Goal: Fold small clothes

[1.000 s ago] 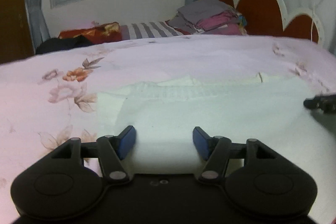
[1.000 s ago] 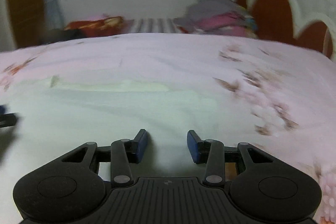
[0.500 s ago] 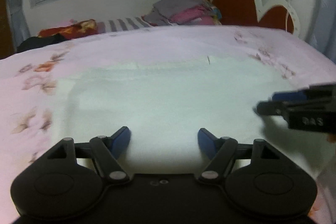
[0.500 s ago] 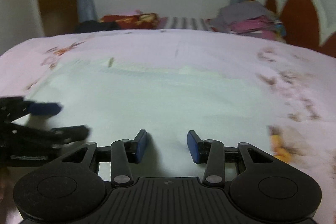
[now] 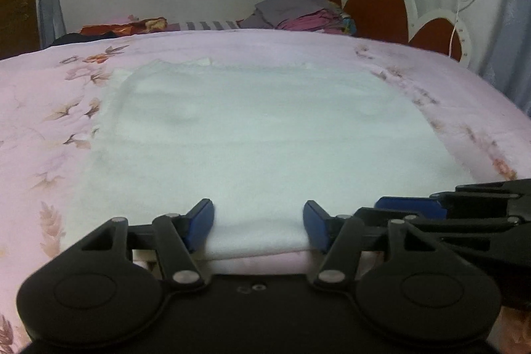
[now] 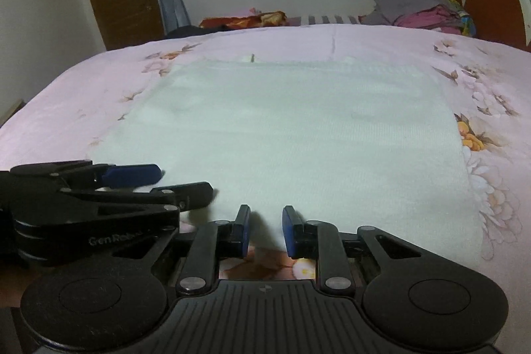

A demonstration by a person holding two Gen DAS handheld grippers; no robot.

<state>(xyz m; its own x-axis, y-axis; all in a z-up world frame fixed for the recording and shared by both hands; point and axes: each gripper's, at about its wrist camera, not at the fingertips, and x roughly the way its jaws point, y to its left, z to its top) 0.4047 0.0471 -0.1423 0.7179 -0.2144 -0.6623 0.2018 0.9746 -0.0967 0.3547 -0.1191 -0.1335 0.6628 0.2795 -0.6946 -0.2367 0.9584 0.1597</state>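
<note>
Both grippers have closed in side by side at the bed's near edge; a second ago they were well apart. White cloth (image 5: 265, 138) lies flat mid-bed on the pink floral sheet (image 5: 39, 108), long axis across the bed. Left gripper (image 5: 258, 226) half open and closing, near hem between its pads. Right gripper (image 6: 265, 229) narrow and closing, hem in the gap, not clearly pinched.
</note>
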